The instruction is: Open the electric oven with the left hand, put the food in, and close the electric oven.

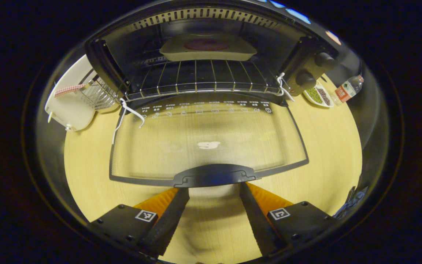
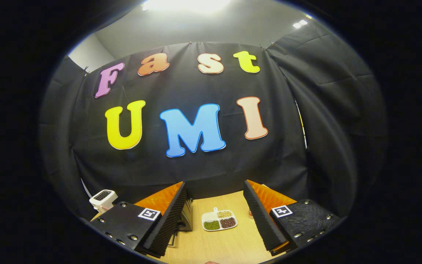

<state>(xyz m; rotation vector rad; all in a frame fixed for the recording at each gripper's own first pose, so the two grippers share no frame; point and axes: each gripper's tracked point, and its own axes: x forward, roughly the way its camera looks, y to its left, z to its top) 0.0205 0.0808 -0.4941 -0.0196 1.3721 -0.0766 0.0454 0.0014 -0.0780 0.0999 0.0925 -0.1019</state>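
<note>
Oven door [image 1: 211, 143] hangs wide open mid-frame, food tray [image 1: 207, 47] on the rack up top. Left gripper [image 1: 214, 205] and right gripper [image 2: 214, 216] both sit spread apart, holding nothing.

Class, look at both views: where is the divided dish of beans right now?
In the left gripper view the divided dish lies on the table, right of the oven, beside the water bottle; in the right gripper view it shows between the open fingers.

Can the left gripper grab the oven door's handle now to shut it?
Probably yes. The left gripper is open, and the door handle sits just ahead between its fingers, with nothing in between. The glass door lies flat open.
</note>
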